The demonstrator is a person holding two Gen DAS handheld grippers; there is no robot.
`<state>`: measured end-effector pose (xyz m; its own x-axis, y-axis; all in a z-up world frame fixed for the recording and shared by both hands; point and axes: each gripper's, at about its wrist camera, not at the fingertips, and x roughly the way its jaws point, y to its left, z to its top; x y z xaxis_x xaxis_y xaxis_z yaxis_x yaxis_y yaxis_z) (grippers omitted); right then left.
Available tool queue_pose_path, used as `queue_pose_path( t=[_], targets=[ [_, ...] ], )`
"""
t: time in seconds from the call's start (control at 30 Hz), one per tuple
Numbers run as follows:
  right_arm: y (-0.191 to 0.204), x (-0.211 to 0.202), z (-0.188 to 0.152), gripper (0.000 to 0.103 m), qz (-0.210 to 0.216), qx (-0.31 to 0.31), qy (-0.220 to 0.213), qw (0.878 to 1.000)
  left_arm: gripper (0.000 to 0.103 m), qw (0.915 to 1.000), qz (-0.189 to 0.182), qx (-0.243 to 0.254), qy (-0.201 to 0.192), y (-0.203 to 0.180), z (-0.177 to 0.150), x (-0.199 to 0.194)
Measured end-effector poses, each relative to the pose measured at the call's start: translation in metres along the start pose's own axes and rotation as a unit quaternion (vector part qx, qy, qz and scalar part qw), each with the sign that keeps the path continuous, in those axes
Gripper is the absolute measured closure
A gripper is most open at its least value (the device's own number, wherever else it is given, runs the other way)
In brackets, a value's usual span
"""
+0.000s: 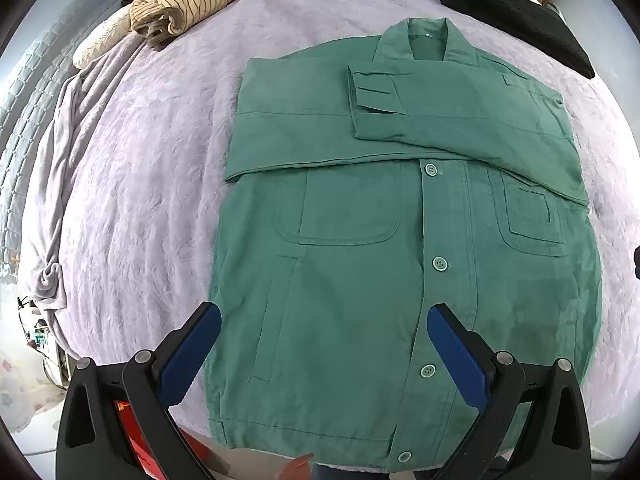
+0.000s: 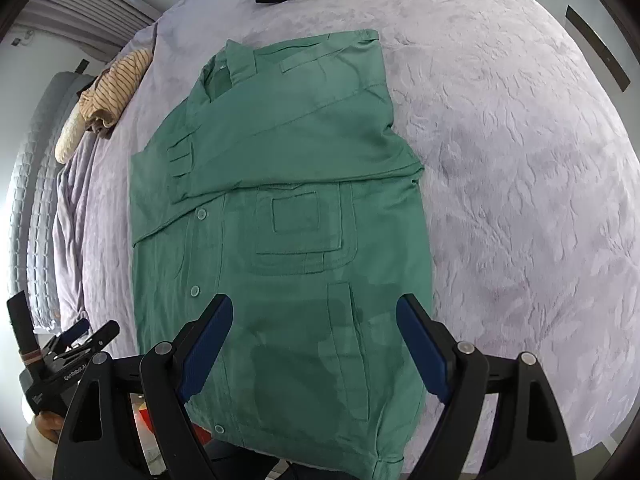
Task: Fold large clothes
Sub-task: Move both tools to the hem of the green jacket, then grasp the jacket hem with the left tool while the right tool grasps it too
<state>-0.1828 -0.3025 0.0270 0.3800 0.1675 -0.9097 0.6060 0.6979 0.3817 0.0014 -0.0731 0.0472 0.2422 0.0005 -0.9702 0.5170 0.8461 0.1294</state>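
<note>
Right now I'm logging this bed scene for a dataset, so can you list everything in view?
green jacket: one, green, flat on the bed, front up, both sleeves folded across the chest
blanket: one, pale lilac, covering the bed
striped garment: one, beige with dark stripes, bunched at the far left
black clothing: one pile, black, far side of the bed
left gripper: one, black with blue pads, open above the hem
right gripper: one, same colours, open above the hem
</note>
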Motion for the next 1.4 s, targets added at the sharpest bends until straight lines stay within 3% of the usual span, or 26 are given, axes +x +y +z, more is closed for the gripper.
queue_pose_path(
  t=[0.37, 0.8, 1.13, 1.4],
  targets=[
    [0.017, 0.014, -0.036, 0.017, -0.005, 0.021, 0.020, 1.000, 0.000, 0.9992, -0.028, -0.019, 0.020, 0.037, -0.039, 0.021],
    [0.023, 0.055, -0.136, 0.017, -0.020, 0.093, 0.056, 0.994, 0.000, 0.9966, -0.040, -0.007, 0.072, 0.092, -0.114, 0.065],
    [0.025, 0.046, -0.162, 0.017, -0.017, 0.117, 0.036, 0.992, 0.000, 0.9963, -0.049, -0.014, 0.070, 0.114, -0.131, 0.067],
    [-0.015, 0.032, -0.188, 0.017, -0.019, 0.166, 0.008, 0.986, 0.000, 0.9919, -0.085, -0.035, 0.088, 0.146, -0.146, 0.089]
  ],
)
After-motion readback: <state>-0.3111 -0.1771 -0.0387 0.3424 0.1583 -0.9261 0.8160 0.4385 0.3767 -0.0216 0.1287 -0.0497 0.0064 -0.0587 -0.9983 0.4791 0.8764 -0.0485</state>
